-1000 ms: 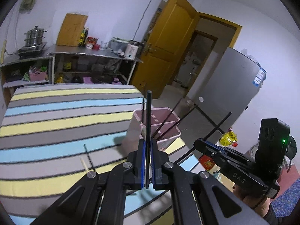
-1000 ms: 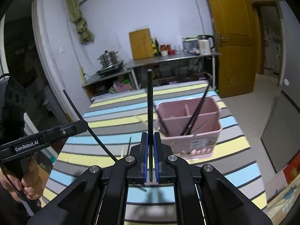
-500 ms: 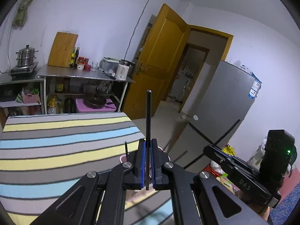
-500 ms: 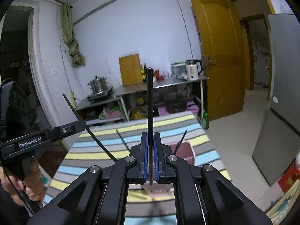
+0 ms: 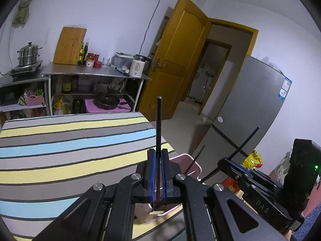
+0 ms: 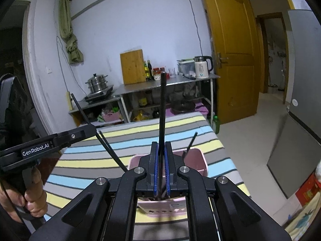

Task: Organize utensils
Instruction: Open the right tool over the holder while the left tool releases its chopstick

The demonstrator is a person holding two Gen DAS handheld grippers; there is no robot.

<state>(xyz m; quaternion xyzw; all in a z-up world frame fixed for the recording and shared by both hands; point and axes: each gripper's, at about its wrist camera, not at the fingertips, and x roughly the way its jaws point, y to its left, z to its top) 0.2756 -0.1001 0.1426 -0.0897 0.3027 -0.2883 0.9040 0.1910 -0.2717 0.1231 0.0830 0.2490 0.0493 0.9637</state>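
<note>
My left gripper point(image 5: 158, 154) is shut on a black chopstick point(image 5: 158, 124) that points up. My right gripper point(image 6: 161, 148) is shut on another black chopstick point(image 6: 162, 108), also upright. Both hang over a pink utensil basket point(image 5: 193, 166) on the striped tablecloth point(image 5: 70, 140); the basket also shows in the right wrist view point(image 6: 197, 158) with a black chopstick point(image 6: 189, 147) standing in it. The right gripper shows in the left wrist view point(image 5: 236, 164) at the right. The left gripper shows in the right wrist view point(image 6: 88, 129) at the left.
A metal kitchen shelf point(image 5: 96, 74) with a kettle, bottles and a wooden board stands behind the table. A steamer pot point(image 5: 28, 54) sits at the far left. A yellow door point(image 5: 176, 60) and a grey fridge point(image 5: 250, 110) are to the right.
Both grippers rose and tilted up from the table half a second ago, then dipped back. The basket, once in full view ahead, now lies mostly under the jaws.
</note>
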